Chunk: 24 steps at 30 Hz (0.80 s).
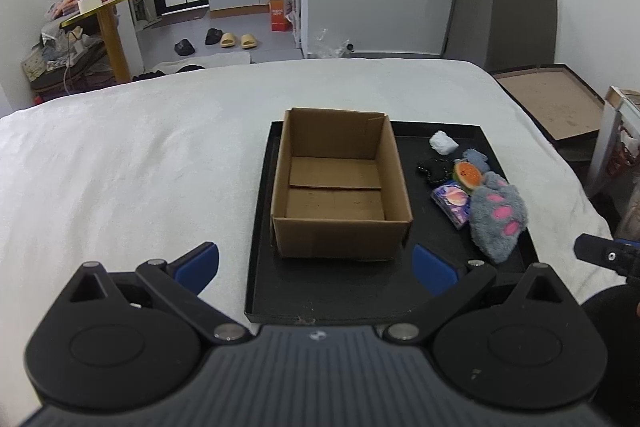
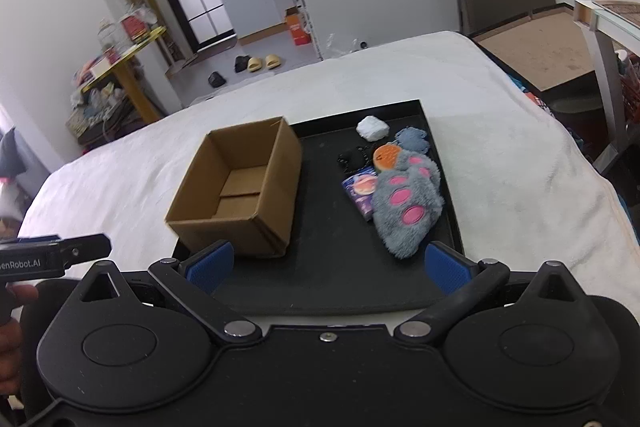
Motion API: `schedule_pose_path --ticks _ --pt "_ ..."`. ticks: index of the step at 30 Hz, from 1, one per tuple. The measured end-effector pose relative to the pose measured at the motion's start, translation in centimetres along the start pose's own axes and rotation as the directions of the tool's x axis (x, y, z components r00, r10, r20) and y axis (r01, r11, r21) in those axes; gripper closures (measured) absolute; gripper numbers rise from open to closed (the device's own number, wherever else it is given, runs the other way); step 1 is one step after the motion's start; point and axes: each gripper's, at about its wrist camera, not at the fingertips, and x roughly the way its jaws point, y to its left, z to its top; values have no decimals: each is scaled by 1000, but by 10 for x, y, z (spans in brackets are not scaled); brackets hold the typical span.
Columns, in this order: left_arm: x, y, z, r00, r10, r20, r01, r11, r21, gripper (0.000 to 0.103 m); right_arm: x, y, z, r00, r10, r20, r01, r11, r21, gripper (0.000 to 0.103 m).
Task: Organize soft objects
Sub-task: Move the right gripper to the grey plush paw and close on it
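Black left gripper [image 1: 316, 269] and right gripper [image 2: 327, 267], blue-padded jaws, silver screws.

The left gripper [image 1: 316, 265] fills the lower part of the left wrist view, its two blue-padded fingers [image 1: 198, 267] spread wide apart with nothing between them. The black linkage arms angle outward from the ribbed grey body at bottom centre.

The right gripper [image 2: 328, 265] sits likewise across the bottom of the right wrist view, its blue pads [image 2: 446, 267] also held far apart and gripping nothing.

At the left edge of the right wrist view, part of a hand [image 2: 18, 297] grips the left gripper's handle. The right gripper's black tip pokes in at the right edge of the left wrist view.
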Motion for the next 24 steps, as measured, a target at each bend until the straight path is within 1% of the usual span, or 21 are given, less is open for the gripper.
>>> schedule_pose_path --ticks 6,7,8,11,15,18,20,24 --pt "19 5 4 1000 17 -11 -17 1000 -16 1 16 -14 5 1000 -3 31 2 999 46 2" --pt "23 5 5 1000 22 -12 -22 1000 -17 1 20 -16 6 999 -4 33 2 998 55 3" --pt "26 6 5 1000 23 -13 -24 1000 -18 2 23 -19 5 999 -2 33 0 998 64 7" --pt "34 8 7 1000 25 -11 -26 999 -22 2 35 -26 4 1000 2 18 -4 996 91 9" --pt "49 11 12 999 47 -14 -47 998 -32 3 49 -34 3 1000 -2 11 1 993 122 12" --pt "58 13 18 998 55 -15 -56 998 -43 3 62 -42 5 1000 -7 -4 8 988 152 16" --pt "65 12 22 997 80 -15 -80 996 -40 4 71 -47 6 1000 -10 -13 12 985 171 18" --pt "79 11 30 993 112 -25 -112 993 -24 12 86 -52 9 999 -18 -27 23 982 189 21"
